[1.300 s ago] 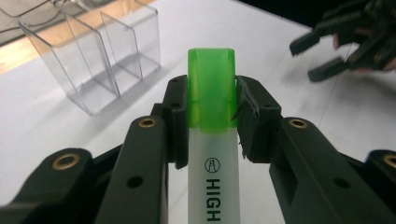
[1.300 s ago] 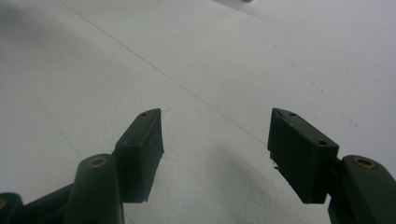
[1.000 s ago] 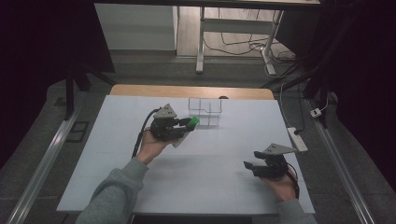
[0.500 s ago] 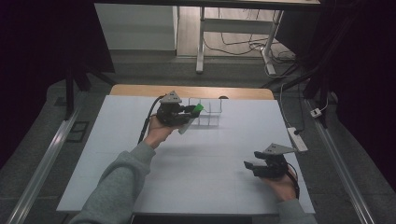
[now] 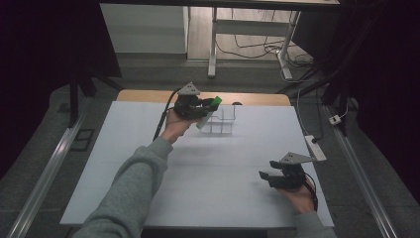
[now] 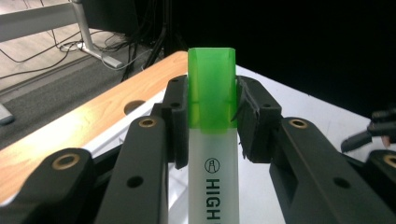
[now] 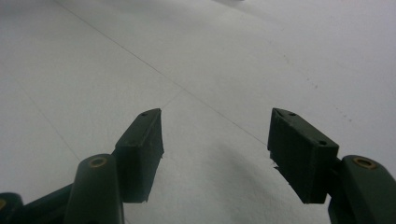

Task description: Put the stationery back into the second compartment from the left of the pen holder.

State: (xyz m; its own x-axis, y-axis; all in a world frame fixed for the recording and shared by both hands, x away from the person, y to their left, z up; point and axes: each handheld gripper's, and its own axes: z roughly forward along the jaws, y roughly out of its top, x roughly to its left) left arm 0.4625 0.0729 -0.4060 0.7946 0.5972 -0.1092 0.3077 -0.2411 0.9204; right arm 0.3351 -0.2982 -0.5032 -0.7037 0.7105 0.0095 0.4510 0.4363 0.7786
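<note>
A highlighter (image 6: 212,140) with a white barrel and a green cap is clamped between the jaws of my left gripper (image 6: 211,109), cap end pointing forward. In the high view the left gripper (image 5: 200,106) holds the highlighter (image 5: 209,110) raised at the near left edge of a clear plastic compartment rack (image 5: 223,120) at the back of the white table (image 5: 148,163). My right gripper (image 5: 265,177) rests low at the front right of the table, its jaws open over bare white surface (image 7: 215,70) with nothing between them.
A wooden strip (image 5: 143,95) runs along the table's far edge. A white power strip (image 5: 315,147) lies at the right edge. Beyond the table stand desk legs and cables (image 5: 282,54) on the floor. Metal rails (image 5: 44,173) flank both sides.
My left gripper has carried the highlighter away from the table's middle, up and back to the clear rack. The right gripper has stayed in place.
</note>
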